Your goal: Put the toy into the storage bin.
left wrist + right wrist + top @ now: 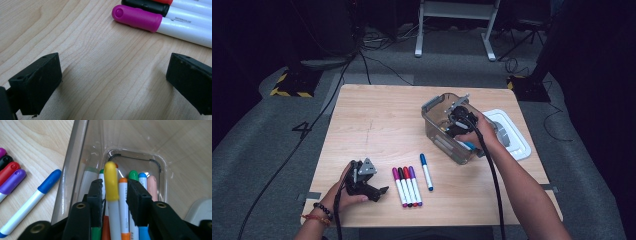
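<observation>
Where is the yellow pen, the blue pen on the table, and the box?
yellow pen (pixel 111 182): right gripper view, its cap.
blue pen (pixel 426 172): high view, its white barrel.
box (pixel 430 104): high view, its grey rim handle.

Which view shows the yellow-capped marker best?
The right gripper view: the yellow-capped marker stands between the right tongs inside the clear plastic bin, cap and white barrel in plain sight. In the high view the person's hand and the tongs cover that part of the bin. The left gripper view looks at markers on the wooden table instead.
</observation>
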The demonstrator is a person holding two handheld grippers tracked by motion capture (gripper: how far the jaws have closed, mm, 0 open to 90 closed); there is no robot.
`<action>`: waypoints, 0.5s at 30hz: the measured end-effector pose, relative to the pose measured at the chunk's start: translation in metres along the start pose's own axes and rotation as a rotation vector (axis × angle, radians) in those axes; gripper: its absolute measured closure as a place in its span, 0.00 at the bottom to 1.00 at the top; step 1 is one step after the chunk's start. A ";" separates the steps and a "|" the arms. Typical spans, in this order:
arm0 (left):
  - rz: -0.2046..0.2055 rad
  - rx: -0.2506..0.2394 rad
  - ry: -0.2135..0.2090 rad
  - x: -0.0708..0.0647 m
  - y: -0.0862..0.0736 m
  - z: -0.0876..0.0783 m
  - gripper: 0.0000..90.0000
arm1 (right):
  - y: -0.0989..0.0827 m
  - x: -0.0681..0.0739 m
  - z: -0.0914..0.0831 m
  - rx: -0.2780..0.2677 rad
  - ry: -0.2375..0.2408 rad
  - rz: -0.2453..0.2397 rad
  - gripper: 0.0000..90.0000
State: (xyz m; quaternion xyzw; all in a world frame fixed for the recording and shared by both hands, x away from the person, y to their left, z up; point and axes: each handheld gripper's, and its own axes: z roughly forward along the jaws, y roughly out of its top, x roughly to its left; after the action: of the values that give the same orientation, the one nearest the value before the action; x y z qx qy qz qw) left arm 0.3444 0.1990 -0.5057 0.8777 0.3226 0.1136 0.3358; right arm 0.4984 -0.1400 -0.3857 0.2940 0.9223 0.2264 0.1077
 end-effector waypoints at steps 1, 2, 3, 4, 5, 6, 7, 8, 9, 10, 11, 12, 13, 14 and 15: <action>-0.001 0.000 0.000 0.000 0.000 0.000 0.00 | 0.000 -0.001 -0.001 -0.010 -0.004 0.006 0.71; -0.001 0.000 0.000 0.000 0.000 0.000 0.01 | -0.001 -0.001 -0.002 -0.020 -0.010 0.013 0.68; 0.000 0.000 0.000 0.000 0.000 0.000 0.01 | -0.002 -0.002 -0.004 -0.036 -0.014 0.024 0.66; -0.001 -0.001 -0.001 0.000 0.000 0.000 0.01 | -0.004 -0.003 -0.006 -0.047 -0.017 0.031 0.64; -0.001 0.000 -0.001 0.000 0.000 0.000 0.00 | -0.005 -0.003 -0.008 -0.064 -0.021 0.035 0.62; 0.000 0.000 -0.001 0.000 0.000 0.000 0.00 | -0.006 -0.003 -0.010 -0.084 -0.022 0.039 0.60; -0.001 -0.001 -0.001 0.000 0.000 0.000 0.00 | -0.008 -0.004 -0.014 -0.112 -0.012 0.040 0.59; -0.001 0.000 -0.001 0.000 0.000 0.000 0.01 | -0.011 -0.004 -0.018 -0.137 -0.011 0.046 0.57; -0.001 -0.001 -0.001 0.000 0.000 0.000 0.00 | -0.013 -0.003 -0.023 -0.168 -0.017 0.052 0.54; -0.001 0.000 -0.001 0.000 0.000 0.000 0.00 | -0.015 -0.003 -0.029 -0.202 -0.011 0.053 0.53; -0.001 0.000 -0.001 0.000 0.000 0.000 0.00 | -0.018 -0.002 -0.035 -0.233 -0.002 0.056 0.52; -0.001 -0.001 -0.001 0.000 0.000 0.000 0.00 | -0.020 -0.001 -0.041 -0.261 -0.004 0.056 0.50; -0.001 -0.001 -0.001 0.000 0.000 0.000 0.01 | -0.023 0.001 -0.048 -0.297 -0.010 0.049 0.49; -0.001 0.000 -0.001 0.000 0.000 0.000 0.01 | -0.025 0.003 -0.053 -0.313 -0.010 0.042 0.48; -0.001 0.000 0.000 0.000 0.000 0.000 0.00 | -0.028 0.006 -0.058 -0.335 -0.012 0.038 0.47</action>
State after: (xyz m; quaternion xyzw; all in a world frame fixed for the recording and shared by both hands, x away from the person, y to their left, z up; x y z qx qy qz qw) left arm 0.3444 0.1990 -0.5057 0.8775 0.3228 0.1134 0.3359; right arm 0.4608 -0.1777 -0.3484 0.2909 0.8652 0.3772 0.1564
